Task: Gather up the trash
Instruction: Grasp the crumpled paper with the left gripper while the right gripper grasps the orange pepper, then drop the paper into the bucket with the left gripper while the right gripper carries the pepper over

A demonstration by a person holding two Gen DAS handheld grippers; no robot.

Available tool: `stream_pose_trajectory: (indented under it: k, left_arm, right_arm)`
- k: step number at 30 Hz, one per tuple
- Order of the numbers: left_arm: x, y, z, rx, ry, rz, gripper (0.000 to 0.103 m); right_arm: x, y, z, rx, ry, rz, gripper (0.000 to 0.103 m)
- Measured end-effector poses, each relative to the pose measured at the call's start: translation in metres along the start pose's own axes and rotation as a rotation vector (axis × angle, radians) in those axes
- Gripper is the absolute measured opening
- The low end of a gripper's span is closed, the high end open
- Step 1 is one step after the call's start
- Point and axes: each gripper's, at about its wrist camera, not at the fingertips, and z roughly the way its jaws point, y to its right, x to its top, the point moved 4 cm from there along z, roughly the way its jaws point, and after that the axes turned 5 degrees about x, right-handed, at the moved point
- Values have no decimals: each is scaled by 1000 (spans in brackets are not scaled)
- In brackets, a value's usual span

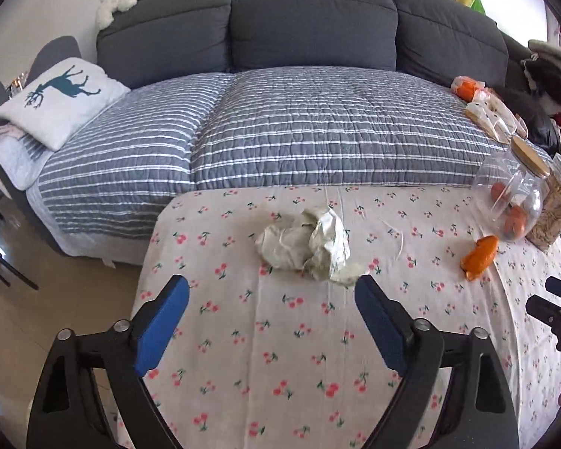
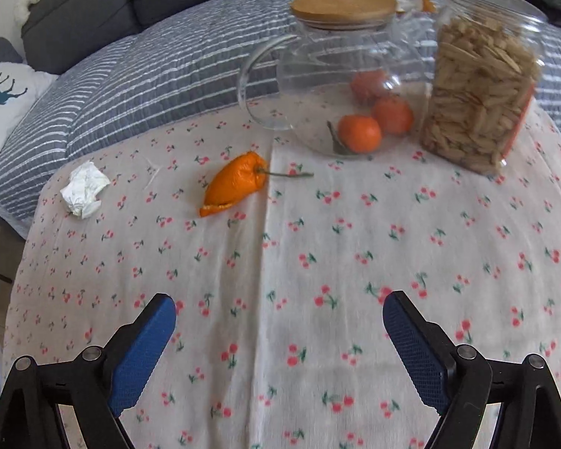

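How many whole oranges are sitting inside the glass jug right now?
3, all on the floor of the glass jug: front orange, one right behind it, one farthest back. None seem hidden.

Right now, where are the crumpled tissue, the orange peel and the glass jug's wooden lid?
Crumpled tissue [image 1: 306, 241]: left wrist view, middle of the wad.
Orange peel [image 2: 233, 183]: right wrist view, centre of its outer skin.
Wooden lid [image 2: 344, 7]: right wrist view, middle of its top.

Lidded glass jug of oranges beside a snack jar, before a striped sofa cover.
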Motion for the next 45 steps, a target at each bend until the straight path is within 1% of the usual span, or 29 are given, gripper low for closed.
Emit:
stream_pose_trajectory:
  k: [1,3,6,9,11,12,13,14,15,17,18,19,21,24,25,27,29,30,36,40,45]
  left_arm:
    - [2,2,11,-3,6,0,80]
    - [6,4,28,-17,16,-15,79]
    - [6,8,50,-76,12,-62,77]
    - [3,16,73,-121,-27,-85,68]
    - [3,21,82,-163,-36,-112,65]
    - [2,23,85,-177,-40,-122,60]
    - [2,26,88,-186,-49,-128,54]
    - [1,29,93,-190,-60,-132,50]
    - [0,31,96,-186,-65,-134,49]
    - [-1,33,97,-179,-54,-142,44]
    - [-1,32,98,-186,-58,-151,38]
    - [-1,32,97,-189,-61,-157,35]
    - [-3,31,93,-201,-73,-162,30]
    - [-11,28,77,-212,-100,-155,29]
    - [-15,27,69,-219,-107,-156,29]
    - [-22,23,51,-228,-109,-154,29]
    - [-30,16,30,-233,-105,-155,29]
    - [-34,12,19,-237,-105,-159,29]
    - [-62,-14,-51,-236,-102,-151,29]
    - [-80,-35,-99,-222,-83,-134,29]
    - [-110,-64,-149,-230,-82,-157,29]
  right_arm:
    - [5,-4,10,-3,13,-33,93]
    - [15,-10,30,-4,28,-76,93]
    - [27,-17,57,-5,26,-96,93]
    - [41,-21,74,-12,36,-104,93]
    - [50,-20,86,-24,41,-102,92]
    - [53,-19,91,-45,40,-101,90]
    - [55,-19,97,-60,38,-105,89]
    - [58,-18,103,-68,36,-111,86]
    - [59,-17,107,-78,35,-118,83]
    - [62,-16,112,-98,46,-129,79]
    - [64,-16,115,-96,49,-134,71]
    - [64,-17,118,-88,47,-133,66]
    - [64,-20,120,-97,52,-144,54]
    - [60,-31,120,-115,39,-205,40]
    - [57,-33,119,-112,30,-210,38]
    - [52,-33,112,-77,10,-202,32]
    - [47,-33,101,-30,-8,-192,30]
    - [44,-34,94,-21,-14,-195,30]
    - [18,-45,41,0,-30,-192,30]
    - [-1,-57,4,8,-28,-193,30]
    - [-34,-78,-42,38,-12,-212,30]
